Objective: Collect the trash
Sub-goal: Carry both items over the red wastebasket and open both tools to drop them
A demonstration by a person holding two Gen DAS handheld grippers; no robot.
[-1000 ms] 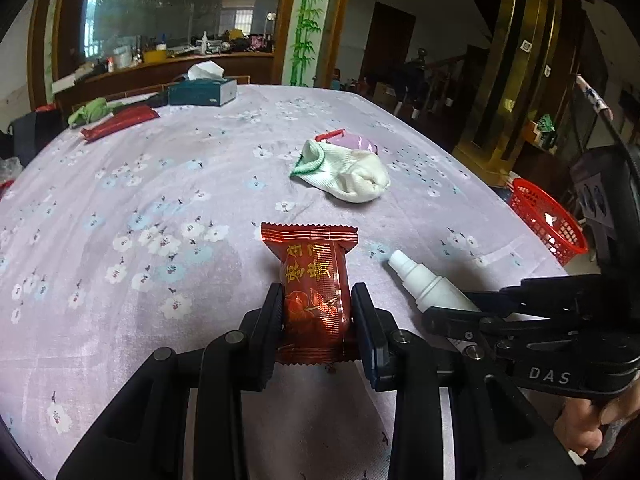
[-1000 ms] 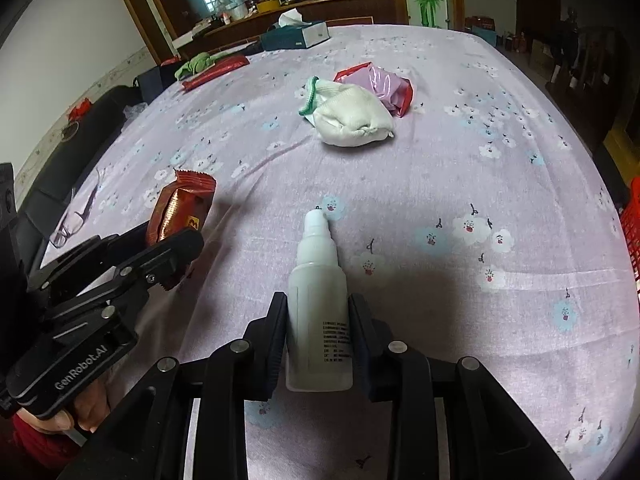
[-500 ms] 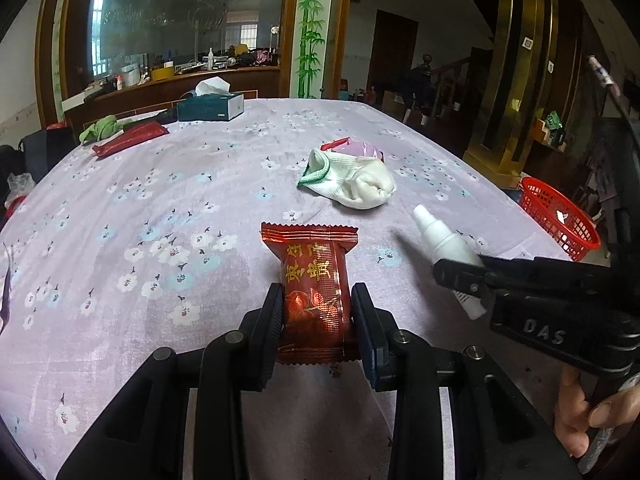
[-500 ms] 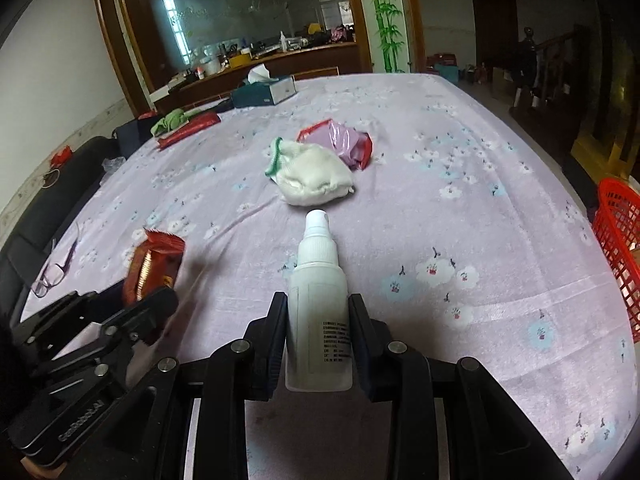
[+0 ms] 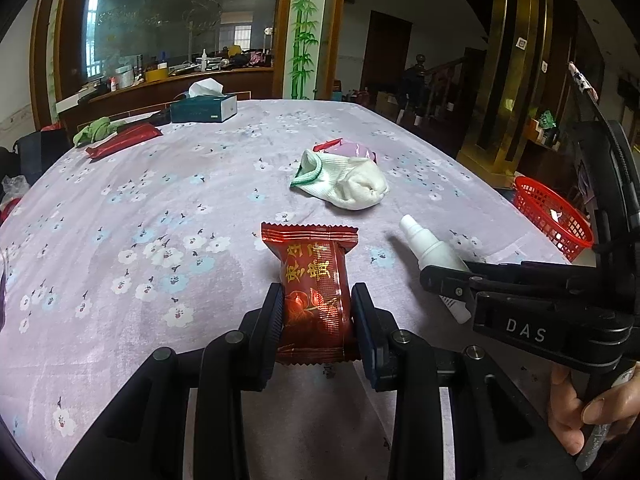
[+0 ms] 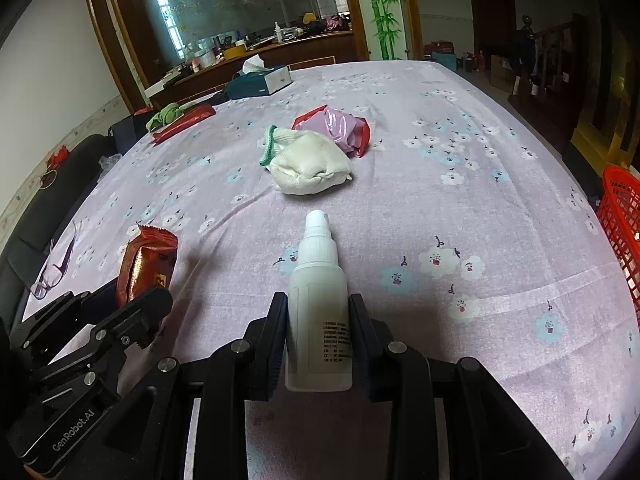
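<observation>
My left gripper (image 5: 318, 298) is shut on a red snack wrapper (image 5: 314, 268) with gold print, held just above the floral tablecloth. In the right wrist view that wrapper (image 6: 146, 264) shows edge-on at the left. My right gripper (image 6: 318, 306) is shut on a white spray bottle (image 6: 320, 268), nozzle pointing forward. From the left wrist view the bottle (image 5: 432, 246) sticks out of the right gripper's black fingers (image 5: 452, 280), close to the right of the wrapper. A red mesh basket (image 5: 554, 216) stands off the table's right edge.
A white sock (image 6: 308, 164) lies mid-table against a pink and red bag (image 6: 340, 128). At the far end are a tissue box (image 5: 204, 108), a red packet (image 5: 124, 140) and a green cloth (image 5: 94, 128). Eyeglasses (image 6: 52, 272) rest near the left edge. A hand (image 5: 580, 408) holds the right gripper.
Both views have tilted up from the tablecloth and both grippers sit a little higher, each still holding its item. The red basket has come into the right wrist view.
</observation>
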